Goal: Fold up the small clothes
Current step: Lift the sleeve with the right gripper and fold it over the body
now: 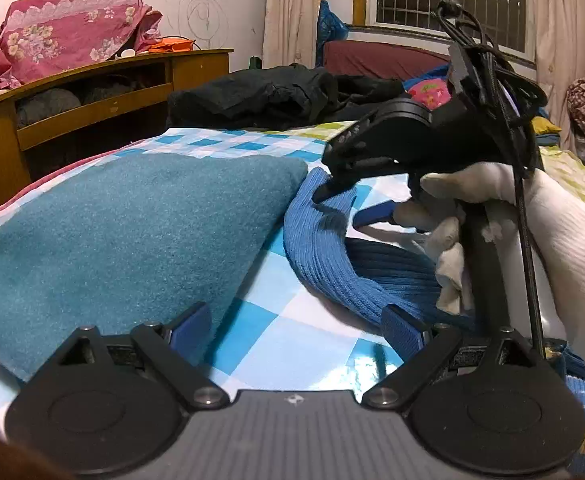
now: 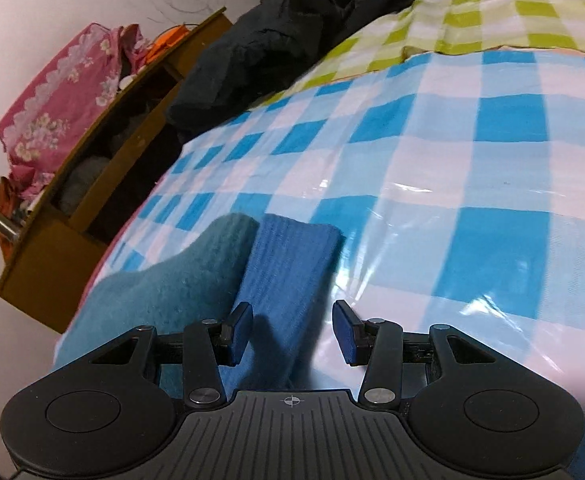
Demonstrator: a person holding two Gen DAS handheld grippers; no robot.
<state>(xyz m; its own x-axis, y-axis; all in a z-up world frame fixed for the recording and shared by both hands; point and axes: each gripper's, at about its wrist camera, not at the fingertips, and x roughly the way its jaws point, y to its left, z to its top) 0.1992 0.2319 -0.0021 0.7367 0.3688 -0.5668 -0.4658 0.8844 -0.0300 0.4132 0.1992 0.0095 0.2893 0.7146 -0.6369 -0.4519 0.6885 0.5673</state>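
Observation:
A blue ribbed knit garment [image 1: 316,248] lies curved on the blue-checked sheet [image 1: 292,344], beside a teal fleece cloth [image 1: 112,240]. My left gripper [image 1: 296,332] is open low over the sheet; its right pad [image 1: 402,330] is at the knit's edge and its left pad sits over the teal cloth's edge. A hand in a white glove [image 1: 472,200] holds my right gripper [image 1: 344,206] over the knit's far end. In the right wrist view that gripper [image 2: 292,332] stands open with the blue knit [image 2: 292,264] lying between its pads [image 2: 240,330], which do not press on it. The teal cloth [image 2: 172,288] lies left of it.
A heap of black clothing [image 1: 260,96] lies at the bed's far side, on a green-checked sheet [image 2: 492,20]. A wooden shelf unit [image 1: 92,96] with a pink floral cover [image 1: 68,28] stands at left. Window and curtains are behind.

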